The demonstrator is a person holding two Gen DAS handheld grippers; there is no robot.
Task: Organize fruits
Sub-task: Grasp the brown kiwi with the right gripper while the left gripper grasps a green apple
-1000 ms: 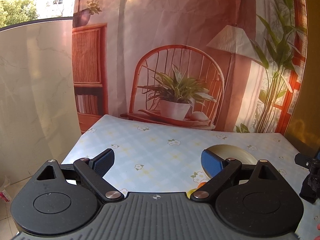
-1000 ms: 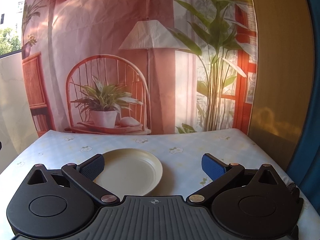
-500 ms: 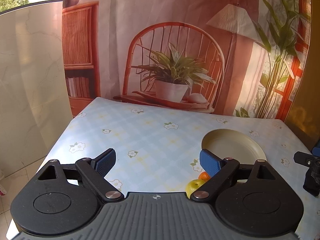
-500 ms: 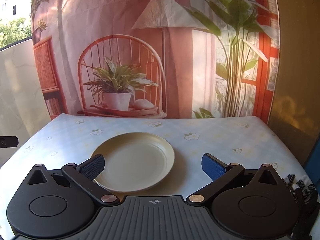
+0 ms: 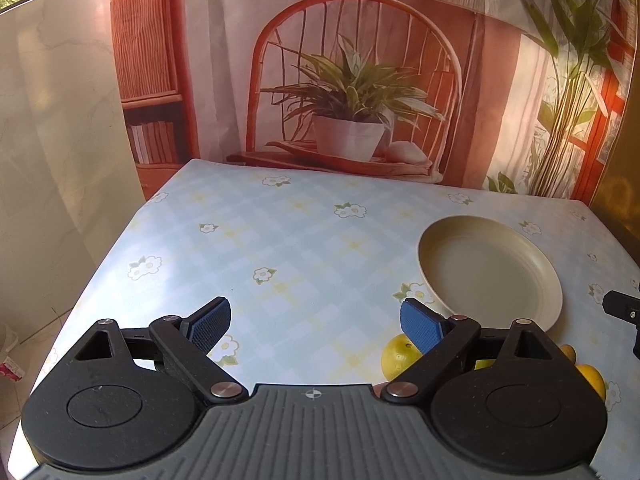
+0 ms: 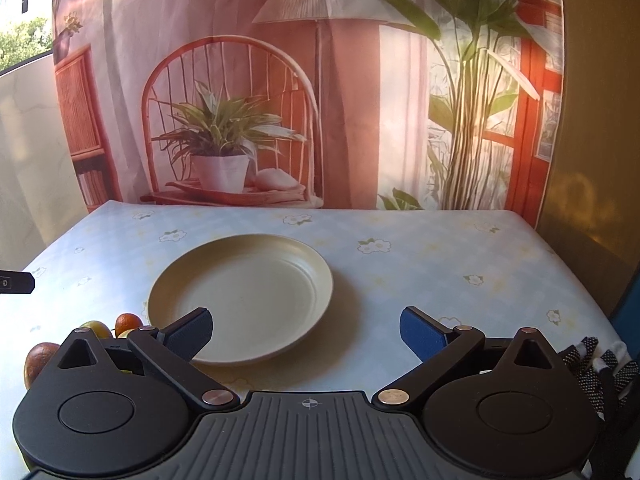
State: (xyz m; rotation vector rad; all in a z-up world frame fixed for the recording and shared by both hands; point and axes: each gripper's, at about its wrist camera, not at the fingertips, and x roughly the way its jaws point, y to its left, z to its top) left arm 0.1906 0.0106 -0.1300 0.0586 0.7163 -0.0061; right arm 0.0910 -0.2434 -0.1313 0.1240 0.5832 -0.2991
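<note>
Left wrist view: left tongs [image 5: 314,324] spread wide, nothing between them.
Right tongs [image 6: 306,332]: spread, just closing slightly, nothing between.
Plate [image 6: 240,296]: bare on the flowered worktop [image 6: 440,272].
Fruits: yellow fruit [image 5: 396,356] just beside the plate's near rim, orange [image 6: 128,322] alongside.

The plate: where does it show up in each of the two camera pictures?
Left wrist view: the plate lies right of centre, beyond the right blue finger.
Right wrist view: the plate lies left of centre, behind the left finger.
Shared landmark: the potted plant printed on the backdrop.
</note>
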